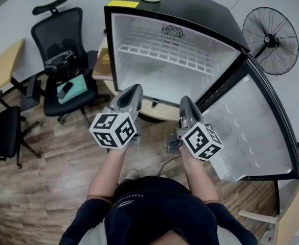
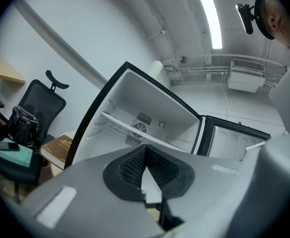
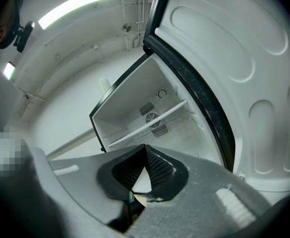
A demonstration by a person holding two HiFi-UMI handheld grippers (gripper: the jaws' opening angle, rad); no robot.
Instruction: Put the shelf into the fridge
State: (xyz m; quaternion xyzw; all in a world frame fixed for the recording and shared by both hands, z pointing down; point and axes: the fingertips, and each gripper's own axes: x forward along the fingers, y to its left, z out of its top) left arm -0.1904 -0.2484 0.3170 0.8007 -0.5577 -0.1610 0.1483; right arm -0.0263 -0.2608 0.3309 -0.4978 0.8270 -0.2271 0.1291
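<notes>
The mouth of the fridge (image 1: 190, 14) is left open in front, and the compartment below the wire shelf (image 1: 164, 47) is seen as free room. Passage on the right is bounded by the swung-out door (image 1: 256, 131); on the left a chair (image 1: 62, 50) and 1 book (image 1: 104, 60) are set close by. The cavity appears divided into 2 levels by it

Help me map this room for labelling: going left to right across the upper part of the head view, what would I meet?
Desk → office chair → fridge → fan
</notes>
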